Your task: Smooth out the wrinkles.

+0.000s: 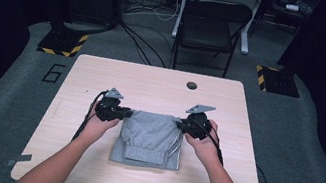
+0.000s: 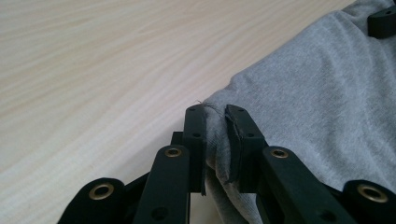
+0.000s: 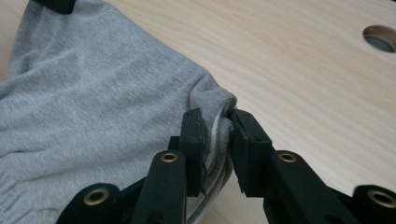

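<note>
1. So, folding job on grey shorts (image 1: 149,137), partly done: they lie as a folded stack on the table (image 1: 103,71), near its middle, between the two hands.
2. Left gripper (image 2: 215,116): jaws clamped on the shorts' far left corner, cloth bunched between the pads.
3. Right gripper (image 3: 218,120): jaws pinching the far right corner, folded layers and a pale cord edge squeezed between the pads.
4. In the high view both grippers sit at the far corners, left (image 1: 119,112) and right (image 1: 184,124), and the far edge looks stretched between them.
5. The near part, with the ribbed hem, still rests flat on the table.
6. Left to do, my guess: one more fold, far edge brought over toward the near edge, then release and smooth.
7. Containers: none on the table; only a round hole (image 1: 191,85) near the far edge, contents can't tell.
8. Off the table: a folding chair (image 1: 213,26) beyond it.
</note>
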A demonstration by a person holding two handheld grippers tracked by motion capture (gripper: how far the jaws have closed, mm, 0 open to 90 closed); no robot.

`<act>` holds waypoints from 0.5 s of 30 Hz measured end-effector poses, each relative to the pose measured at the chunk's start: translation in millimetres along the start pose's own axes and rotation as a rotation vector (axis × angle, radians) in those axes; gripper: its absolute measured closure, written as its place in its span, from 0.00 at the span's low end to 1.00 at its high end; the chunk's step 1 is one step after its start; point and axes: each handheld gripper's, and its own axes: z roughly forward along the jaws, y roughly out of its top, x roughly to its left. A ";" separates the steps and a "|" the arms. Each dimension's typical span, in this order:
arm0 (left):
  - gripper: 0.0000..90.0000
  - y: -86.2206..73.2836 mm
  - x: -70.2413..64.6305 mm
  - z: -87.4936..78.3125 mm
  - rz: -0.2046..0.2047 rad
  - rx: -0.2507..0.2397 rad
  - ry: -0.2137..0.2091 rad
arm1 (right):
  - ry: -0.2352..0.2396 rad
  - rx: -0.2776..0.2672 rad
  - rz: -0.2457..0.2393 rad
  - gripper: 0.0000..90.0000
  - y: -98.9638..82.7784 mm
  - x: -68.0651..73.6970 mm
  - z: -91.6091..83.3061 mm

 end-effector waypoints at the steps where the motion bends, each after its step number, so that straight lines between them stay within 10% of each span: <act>1: 0.88 2.5 1.4 1.5 -0.002 -0.009 0.008 | -0.007 0.000 0.005 0.83 2.7 -1.3 0.5; 15: 0.87 12.9 19.3 21.7 -0.041 0.004 0.071 | -0.073 -0.011 0.023 0.82 19.2 -12.7 20.9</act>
